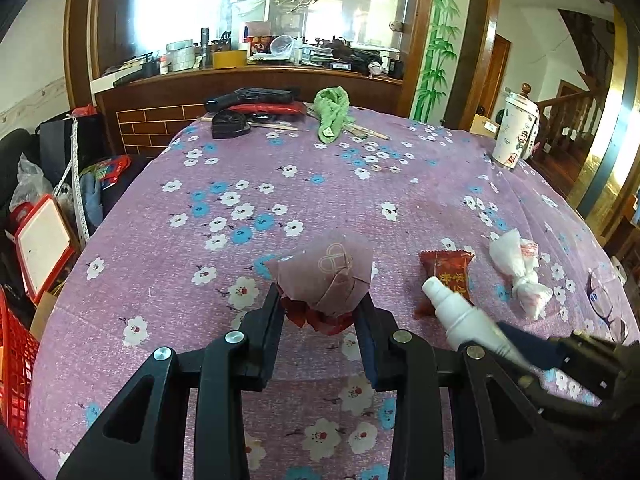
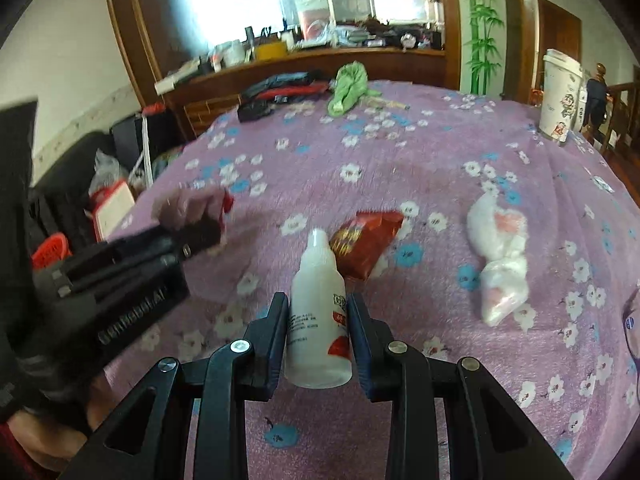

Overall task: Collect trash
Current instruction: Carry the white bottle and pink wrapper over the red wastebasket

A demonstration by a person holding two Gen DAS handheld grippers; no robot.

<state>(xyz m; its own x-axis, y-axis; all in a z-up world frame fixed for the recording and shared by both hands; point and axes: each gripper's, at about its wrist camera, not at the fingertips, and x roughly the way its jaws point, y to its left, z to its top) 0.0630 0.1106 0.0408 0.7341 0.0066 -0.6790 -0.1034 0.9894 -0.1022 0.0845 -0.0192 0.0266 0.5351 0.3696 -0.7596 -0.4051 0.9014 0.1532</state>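
tablecloth lies bare beyond left gripper clamping wrapper, right gripper clamping bottle.

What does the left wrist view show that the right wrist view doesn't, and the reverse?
Only the left wrist view: the pink crumpled wrapper seen sharply in the left tool, and a red basket at the edge.
Only the right wrist view: the white bottle's label, with the right tool clamping it.
Both: red snack packet, white wrapper, green cloth, tall cup.
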